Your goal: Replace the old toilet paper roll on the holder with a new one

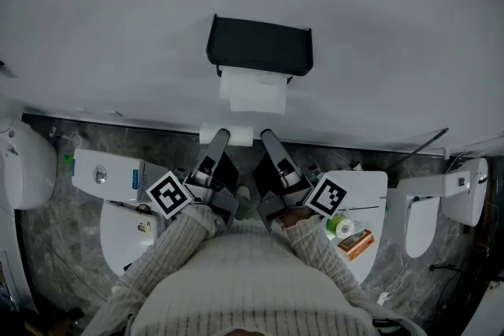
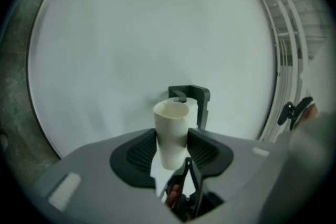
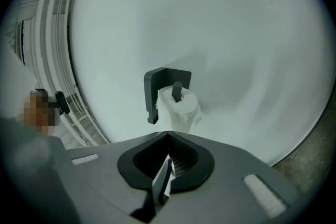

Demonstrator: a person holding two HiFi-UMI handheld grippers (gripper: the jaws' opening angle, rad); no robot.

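Left gripper [image 2: 172, 152] clasps the empty cardboard tube [image 2: 170, 123] mid-length, likely feather-light and easily crushed, below the wall holder [image 1: 260, 46], while right gripper [image 3: 169, 157] is clenched on a thin white scrap [image 3: 160, 183].

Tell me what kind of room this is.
Most likely a bathroom or toilet room: a black wall-mounted paper holder with a toilet paper roll under it, and a white toilet-like fixture on grey stone flooring.
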